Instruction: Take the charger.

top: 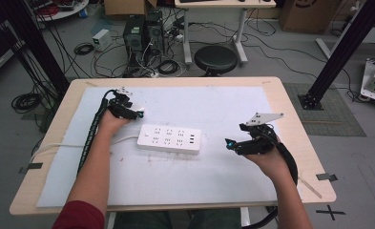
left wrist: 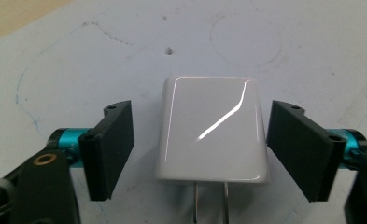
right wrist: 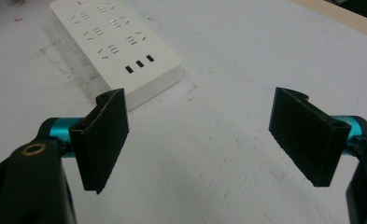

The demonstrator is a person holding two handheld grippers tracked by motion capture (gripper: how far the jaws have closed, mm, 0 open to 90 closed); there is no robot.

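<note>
Left tongs [left wrist: 197,144] spread wide around a white charger [left wrist: 212,128] lying flat on the worktop [top: 280,95], prongs pointing back toward the hand, just left of the power strip [top: 169,139]; right tongs [right wrist: 200,140] open, empty, right of it.

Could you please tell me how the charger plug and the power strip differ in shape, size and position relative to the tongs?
The charger plug is a small, glossy block with two metal prongs; the power strip is longer, flat and carries rows of sockets. The charger plug lies between the open jaws of the left tongs, apart from both; the power strip lies beyond the open right tongs, not between them. Both are white and rest on the table mat.
</note>
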